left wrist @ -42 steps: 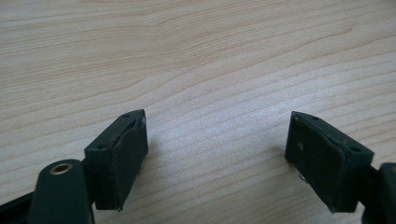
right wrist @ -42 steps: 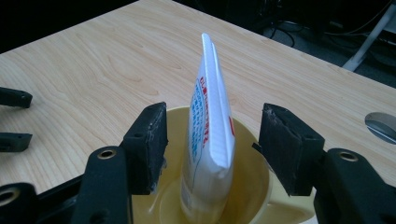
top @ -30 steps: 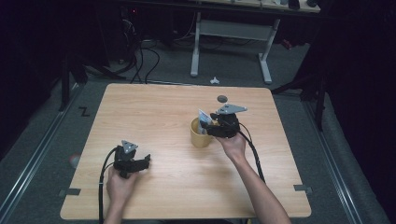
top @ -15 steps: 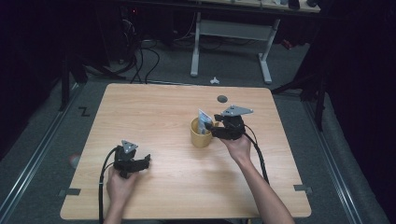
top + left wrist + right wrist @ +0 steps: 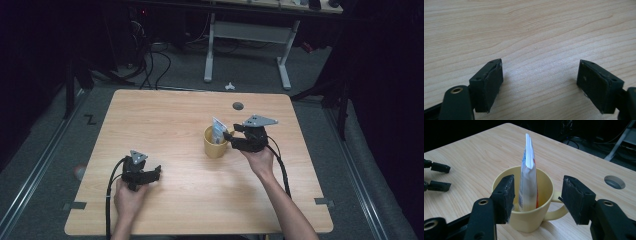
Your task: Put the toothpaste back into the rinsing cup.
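My right gripper point(image 5: 536, 200) has just drawn back a little from the yellow mug point(image 5: 216, 143) mid-table, its fingers narrowing slightly yet open, gripping nothing. The toothpaste tube point(image 5: 528, 173) stands inside the mug, so placement looks done. My left gripper point(image 5: 540, 82) rests open, empty.

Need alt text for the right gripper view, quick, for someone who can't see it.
A white tube stands upright in a yellow mug on a wooden table, seen between the open black jaws of the right hand-held gripper. The mug's handle points toward the right-side jaw, and nothing is gripped.
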`<state>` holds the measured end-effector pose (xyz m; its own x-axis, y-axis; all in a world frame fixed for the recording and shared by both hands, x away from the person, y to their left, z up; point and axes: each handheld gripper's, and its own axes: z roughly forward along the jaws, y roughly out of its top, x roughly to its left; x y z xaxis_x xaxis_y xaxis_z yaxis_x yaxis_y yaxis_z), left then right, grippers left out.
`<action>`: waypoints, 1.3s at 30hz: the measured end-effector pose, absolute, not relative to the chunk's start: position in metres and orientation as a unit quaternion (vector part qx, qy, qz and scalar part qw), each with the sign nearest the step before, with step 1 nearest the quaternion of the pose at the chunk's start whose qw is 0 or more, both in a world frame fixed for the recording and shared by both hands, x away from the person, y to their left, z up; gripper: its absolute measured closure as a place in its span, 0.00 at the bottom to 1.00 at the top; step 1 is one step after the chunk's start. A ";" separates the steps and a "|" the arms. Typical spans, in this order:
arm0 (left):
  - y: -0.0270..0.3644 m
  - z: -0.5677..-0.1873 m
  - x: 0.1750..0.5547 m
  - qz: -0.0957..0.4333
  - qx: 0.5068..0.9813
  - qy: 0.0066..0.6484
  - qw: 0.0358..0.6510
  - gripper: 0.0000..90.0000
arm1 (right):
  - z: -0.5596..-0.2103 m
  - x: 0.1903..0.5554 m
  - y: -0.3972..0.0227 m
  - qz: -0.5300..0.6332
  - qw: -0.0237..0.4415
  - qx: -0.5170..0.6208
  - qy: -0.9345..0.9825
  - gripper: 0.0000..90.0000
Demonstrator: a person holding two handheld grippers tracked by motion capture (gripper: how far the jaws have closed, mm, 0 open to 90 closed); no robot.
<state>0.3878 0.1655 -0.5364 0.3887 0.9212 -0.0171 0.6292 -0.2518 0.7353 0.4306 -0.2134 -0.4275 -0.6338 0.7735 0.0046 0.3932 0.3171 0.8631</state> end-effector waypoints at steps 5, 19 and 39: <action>0.166 -0.536 0.388 0.215 0.761 0.509 0.339 0.24 | -0.427 0.428 -0.216 0.453 0.211 0.373 0.782 0.50; 0.166 -0.536 0.388 0.215 0.761 0.509 0.339 0.24 | -0.424 0.422 -0.228 0.458 0.216 0.378 0.775 0.51; 0.166 -0.536 0.388 0.215 0.761 0.509 0.339 0.24 | -0.419 0.413 -0.244 0.462 0.233 0.385 0.764 0.53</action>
